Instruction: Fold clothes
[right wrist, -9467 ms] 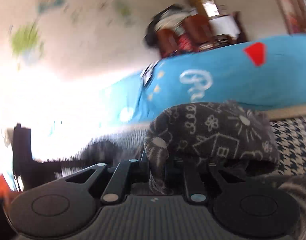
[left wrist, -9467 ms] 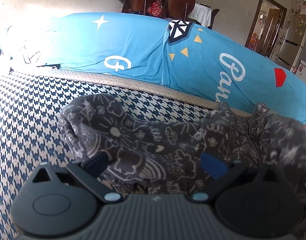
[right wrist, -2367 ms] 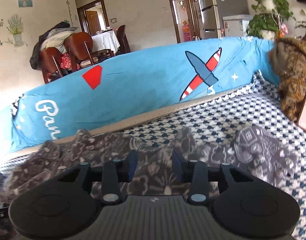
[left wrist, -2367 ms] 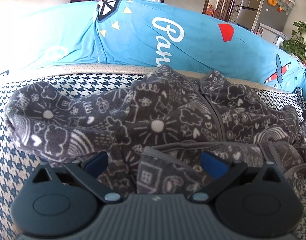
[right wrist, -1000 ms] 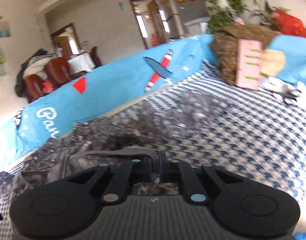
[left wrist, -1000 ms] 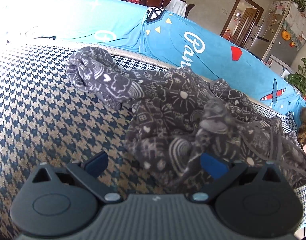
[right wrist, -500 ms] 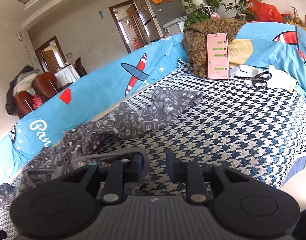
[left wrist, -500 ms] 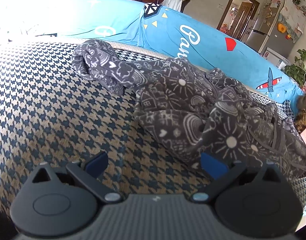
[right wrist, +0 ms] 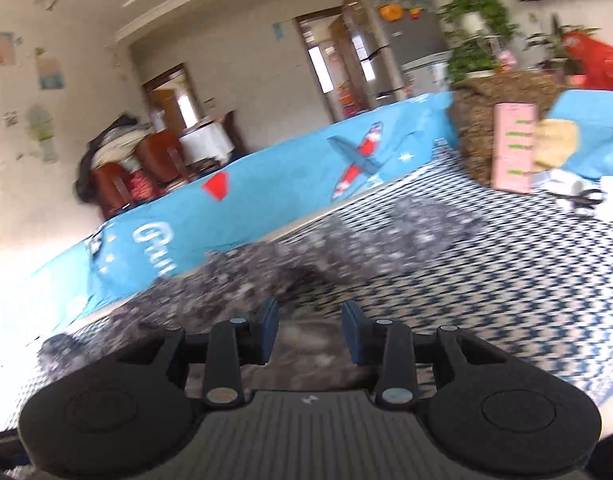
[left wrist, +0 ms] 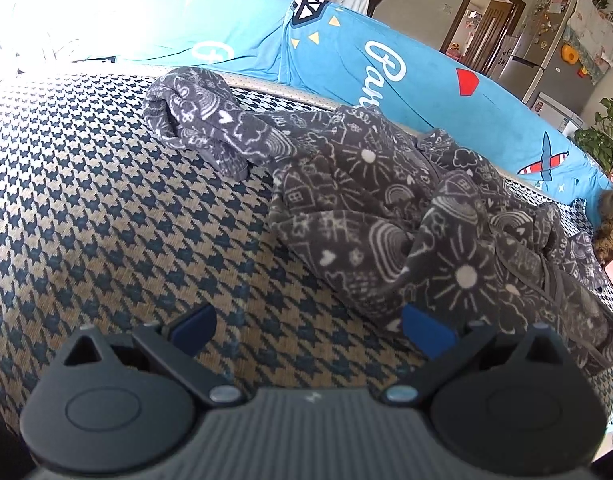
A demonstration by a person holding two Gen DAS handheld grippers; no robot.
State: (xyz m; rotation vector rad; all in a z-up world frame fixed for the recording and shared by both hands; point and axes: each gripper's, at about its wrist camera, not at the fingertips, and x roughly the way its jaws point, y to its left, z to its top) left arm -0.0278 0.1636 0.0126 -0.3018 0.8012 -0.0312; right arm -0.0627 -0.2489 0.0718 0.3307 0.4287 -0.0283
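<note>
**Lately released: patterned garment lying bunched on the sofa seat**

Both grippers were empty at this moment. The left gripper [left wrist: 308, 326] stood with its jaws spread wide above the houndstooth seat cover [left wrist: 106, 208], just short of the grey doodle-print garment [left wrist: 386, 208]. The right gripper [right wrist: 309, 330] had its jaws parted, with nothing pinched between them; a second earlier they were nearly shut at the garment's hem, so the hem had just been let go. The garment lay in a loose heap against the blue backrest cover [left wrist: 418, 80], one sleeve [left wrist: 202, 120] stretched toward the left, its body rumpled and ridged rather than flat. In the blurred right wrist view the other sleeve [right wrist: 422, 220] trailed toward the pink phone [right wrist: 512, 148]. Judged from this, no tidy fold existed; the cloth would need spreading or regrasping at an edge.
</note>
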